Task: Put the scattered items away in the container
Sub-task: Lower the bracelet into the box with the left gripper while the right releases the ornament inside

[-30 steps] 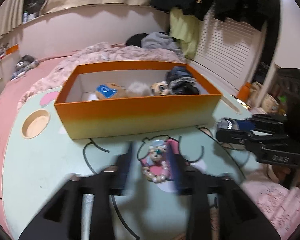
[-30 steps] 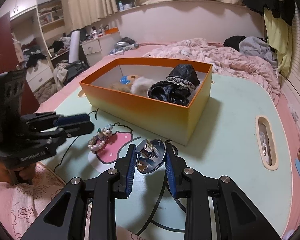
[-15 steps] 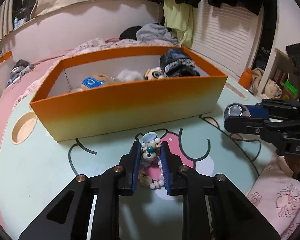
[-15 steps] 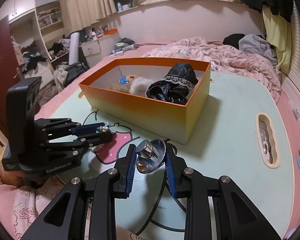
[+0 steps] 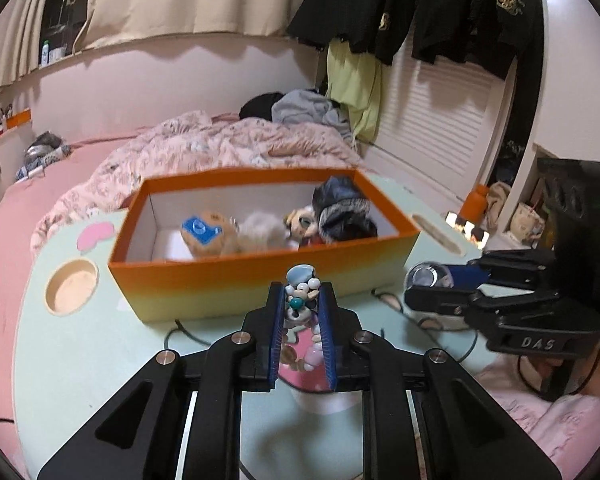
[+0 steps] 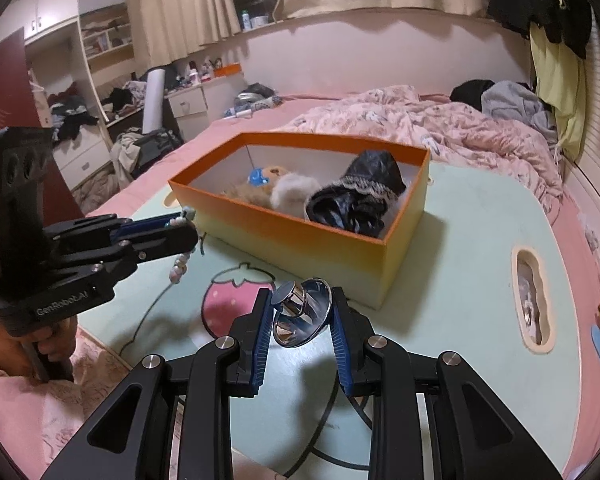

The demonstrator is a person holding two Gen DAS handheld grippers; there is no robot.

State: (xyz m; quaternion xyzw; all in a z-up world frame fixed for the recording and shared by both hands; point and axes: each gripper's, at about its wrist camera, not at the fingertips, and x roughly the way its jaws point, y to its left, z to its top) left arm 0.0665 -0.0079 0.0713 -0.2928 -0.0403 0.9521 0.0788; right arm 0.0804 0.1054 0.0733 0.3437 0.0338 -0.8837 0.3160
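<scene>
Left claw [image 5: 302, 308] tight on bead bracelet [image 5: 300, 300]; right claw [image 6: 302, 312] clamping shiny metal lid [image 6: 304, 314]

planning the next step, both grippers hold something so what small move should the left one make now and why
Probably carry the left gripper forward over the orange box rim. It is shut on the bead bracelet, whose beads hang clear of the table, with the box just ahead.
</scene>
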